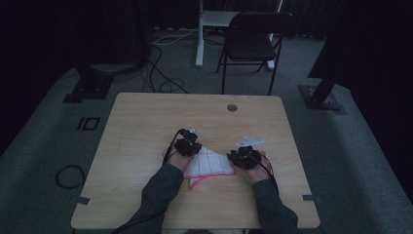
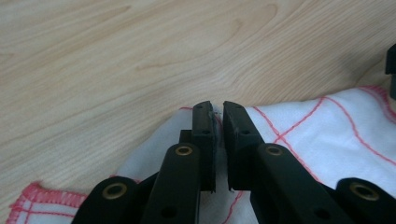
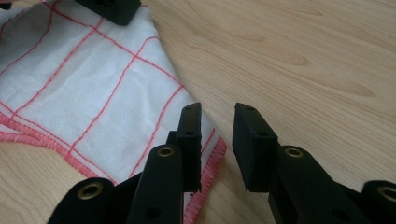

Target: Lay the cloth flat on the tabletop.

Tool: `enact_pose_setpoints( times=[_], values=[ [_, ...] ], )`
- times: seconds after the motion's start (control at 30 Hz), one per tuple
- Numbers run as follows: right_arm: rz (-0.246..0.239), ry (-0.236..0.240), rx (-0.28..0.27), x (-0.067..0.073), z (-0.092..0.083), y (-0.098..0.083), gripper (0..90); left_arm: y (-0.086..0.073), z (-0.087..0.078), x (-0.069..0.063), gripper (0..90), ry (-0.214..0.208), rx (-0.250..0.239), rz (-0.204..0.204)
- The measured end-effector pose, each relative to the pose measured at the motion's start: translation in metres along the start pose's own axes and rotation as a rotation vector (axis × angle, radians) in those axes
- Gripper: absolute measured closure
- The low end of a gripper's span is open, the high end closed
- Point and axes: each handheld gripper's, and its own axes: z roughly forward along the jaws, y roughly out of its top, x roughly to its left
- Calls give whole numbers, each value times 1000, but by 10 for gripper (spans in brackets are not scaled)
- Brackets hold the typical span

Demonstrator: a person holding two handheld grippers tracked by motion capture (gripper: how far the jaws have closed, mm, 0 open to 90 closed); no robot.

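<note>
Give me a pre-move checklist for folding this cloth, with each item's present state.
1. Left gripper pinching the cloth edge: ok, jaws nearly shut with a bit of fabric between them.
2. Right gripper gripping the cloth corner: not ok, jaws apart over the hem.
3. Cloth lying flat: not ok, partly folded and rumpled.
4. Table space to fold: ok.
5. Cables clear of the cloth: cannot tell.

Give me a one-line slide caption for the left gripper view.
Left gripper pinching the edge of a white, red-checked cloth on the wooden table.
</note>
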Motion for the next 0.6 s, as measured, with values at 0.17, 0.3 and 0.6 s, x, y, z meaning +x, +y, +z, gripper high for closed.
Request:
enact_pose_setpoints(
  times=[0.17,0.3,0.6],
  values=[
    [13,-14,-6,-3,-3,-2,731,2,-14,-6,852,1,-52,18],
    [22,-26,-10,-6,-6,-3,731,2,-32,-14,851,-1,-110,35],
    [28,-42,-14,-9,-9,-5,731,-2,-71,-27,851,-1,-214,71]
  ],
)
